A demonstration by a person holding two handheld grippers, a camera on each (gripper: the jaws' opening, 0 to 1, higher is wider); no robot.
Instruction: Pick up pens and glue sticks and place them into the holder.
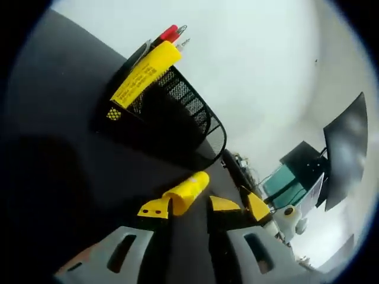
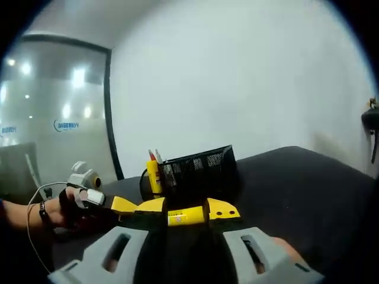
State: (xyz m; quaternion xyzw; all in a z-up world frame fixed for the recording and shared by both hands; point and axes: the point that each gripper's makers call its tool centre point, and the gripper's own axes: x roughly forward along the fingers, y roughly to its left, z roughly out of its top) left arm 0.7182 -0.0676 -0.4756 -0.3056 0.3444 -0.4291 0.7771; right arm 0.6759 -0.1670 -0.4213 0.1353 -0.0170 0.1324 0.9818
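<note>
A black mesh holder (image 1: 177,112) stands on the dark tabletop (image 1: 65,165) in front of a plain white wall (image 2: 237,83). In the left gripper view it already contains one yellow glue stick (image 1: 144,72), upright in an end compartment, its label carrying dark print too small to read, with a red pen (image 1: 168,32) and other pen tips projecting beside it. A second yellow glue stick (image 1: 188,191) lies between the yellow-tipped jaws of the left tongs (image 1: 188,207), just in front of the holder; the jaws stand apart and contact with the stick cannot be confirmed (the stick lies against the left-hand tip). In the right gripper view this stick (image 2: 185,216) lies crosswise between the jaws of the right tongs (image 2: 186,212), which are closed on it; a small red mark shows on its label, not legible. The left tongs enter this view from the left (image 2: 127,205), carried by a person's hand (image 2: 71,207) with a cable trailing from it. The holder (image 2: 198,171) stands just behind. A glass partition (image 2: 53,118) at far left bears blue lettering, not readable.
</note>
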